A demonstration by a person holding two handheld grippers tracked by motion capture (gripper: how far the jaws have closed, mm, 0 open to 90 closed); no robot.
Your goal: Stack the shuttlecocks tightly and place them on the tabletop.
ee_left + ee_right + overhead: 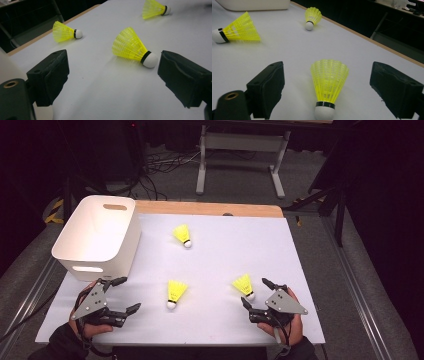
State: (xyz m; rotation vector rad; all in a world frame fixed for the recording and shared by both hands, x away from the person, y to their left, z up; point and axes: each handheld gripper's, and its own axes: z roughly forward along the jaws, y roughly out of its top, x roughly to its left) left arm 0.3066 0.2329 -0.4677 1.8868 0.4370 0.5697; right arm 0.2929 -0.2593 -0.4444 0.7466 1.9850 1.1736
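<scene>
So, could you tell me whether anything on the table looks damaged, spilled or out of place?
Nothing stands out: three yellow shuttlecocks lie intact on their sides on the white sheet, and the white bin stands upright.

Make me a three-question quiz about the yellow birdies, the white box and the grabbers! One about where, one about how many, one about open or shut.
1. Where does the white bin stand on the table?
A. far left corner
B. near right corner
C. in the middle

2. How many yellow shuttlecocks lie on the table?
A. two
B. three
C. five

3. How do the jaws of the right gripper stand?
A. shut on a shuttlecock
B. shut on nothing
C. open, with a shuttlecock between them untouched

Answers:
1 A: in the high view the bin sits at the table's far left.
2 B: one far shuttlecock, one middle shuttlecock, one right shuttlecock.
3 C: in the right gripper view both pads stand clear of the right shuttlecock.
</scene>
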